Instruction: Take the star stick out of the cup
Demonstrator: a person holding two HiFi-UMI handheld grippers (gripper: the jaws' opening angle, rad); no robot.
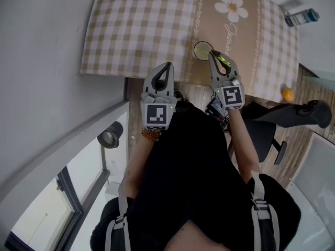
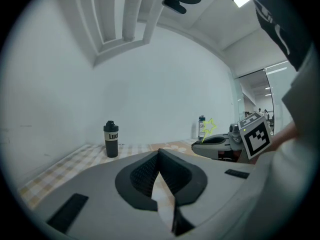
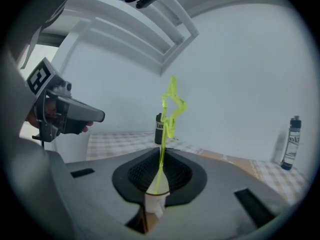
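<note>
Evidently mid-pull: the right gripper [image 3: 161,156] has its fingers pinched on the star stick [image 3: 171,106], whose foot seems level with the mouth of the cup [image 1: 201,50] on the tabletop [image 1: 131,30]. Next, a straight lift. The left gripper [image 2: 159,157] is closed and empty.

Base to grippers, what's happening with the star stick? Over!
Left hand-held gripper shut, empty. Right hand-held gripper shut on star stick. Stick's lower end in cup, not yet out. Nothing in the way.

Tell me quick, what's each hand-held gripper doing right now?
Left hand-held gripper: closed, holding nothing.
Right hand-held gripper: closed on the star stick, above the cup.
</note>
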